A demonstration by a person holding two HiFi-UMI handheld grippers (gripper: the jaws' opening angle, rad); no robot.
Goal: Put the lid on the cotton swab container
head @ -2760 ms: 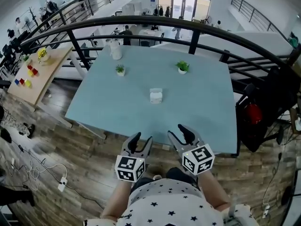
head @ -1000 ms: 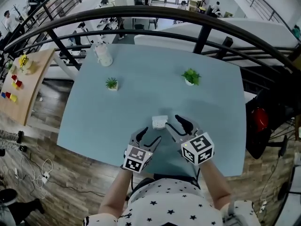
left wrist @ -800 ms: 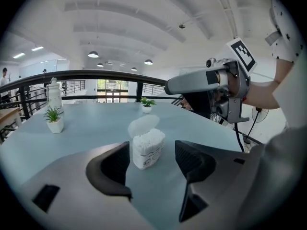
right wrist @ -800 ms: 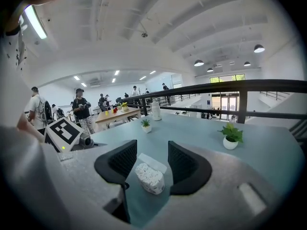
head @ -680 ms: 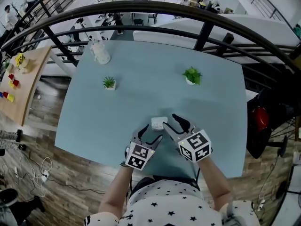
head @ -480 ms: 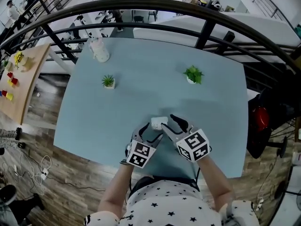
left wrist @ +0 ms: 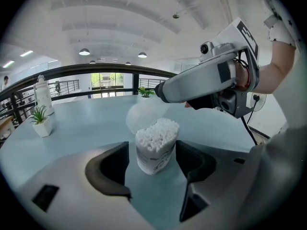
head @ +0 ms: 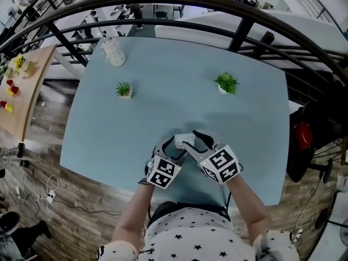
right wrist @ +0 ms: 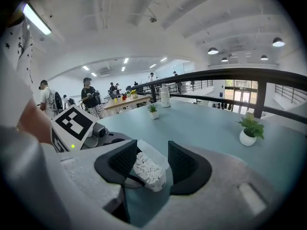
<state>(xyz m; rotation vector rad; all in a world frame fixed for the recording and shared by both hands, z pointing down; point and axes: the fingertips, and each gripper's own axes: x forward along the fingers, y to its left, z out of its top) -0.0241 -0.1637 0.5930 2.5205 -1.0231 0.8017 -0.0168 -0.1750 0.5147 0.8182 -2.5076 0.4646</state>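
Container (head: 183, 141): open tub of cotton swabs, upright on the blue worktop (head: 163, 105), lower centre of the head view.
Lid (left wrist: 142, 116): translucent, raised behind the swabs.
Left gripper (left wrist: 151, 152): jaws just opening, now wide apart; tub between them, a gap on each side.
Right gripper (right wrist: 152, 151): jaws released, straddling the tub, which sits nearer the frame-left jaw.

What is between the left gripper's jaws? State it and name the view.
The cotton swab container, its top uncovered, stands between the left gripper's open jaws. The left gripper view shows it.
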